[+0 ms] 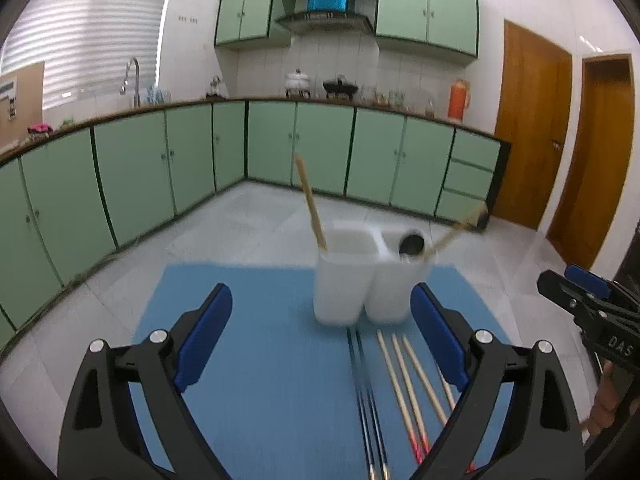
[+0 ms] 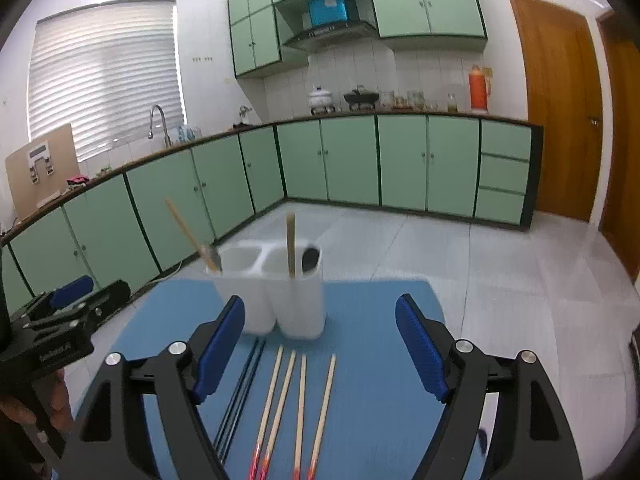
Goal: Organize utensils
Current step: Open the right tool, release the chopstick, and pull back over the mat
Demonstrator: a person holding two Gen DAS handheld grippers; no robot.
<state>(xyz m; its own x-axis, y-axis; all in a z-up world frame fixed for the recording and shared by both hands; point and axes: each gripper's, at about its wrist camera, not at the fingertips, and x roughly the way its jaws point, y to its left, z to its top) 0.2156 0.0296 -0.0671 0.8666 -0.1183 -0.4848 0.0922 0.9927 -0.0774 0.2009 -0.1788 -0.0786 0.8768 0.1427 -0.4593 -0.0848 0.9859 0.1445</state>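
1. Between your spread left fingers [image 1: 202,338], the left gripper [image 1: 322,336] hangs above the blue mat [image 1: 248,360], pinching nothing.
2. Straight ahead of those fingers stands the white two-compartment holder [image 1: 366,280]; a wooden utensil [image 1: 311,202] leans in its left compartment, and a dark-headed, wooden-handled one [image 1: 456,230] leans in its right compartment.
3. Just inside your left gripper's right finger lie two dark chopsticks [image 1: 366,396], side by side, with the wooden chopsticks [image 1: 408,388] beside them on the mat.
4. Your right gripper [image 2: 320,340] is likewise spread wide and empty above the mat.
5. Between its fingers [image 2: 420,348] the four wooden, red-tipped chopsticks lie nearly parallel, near the holder but not touching it.
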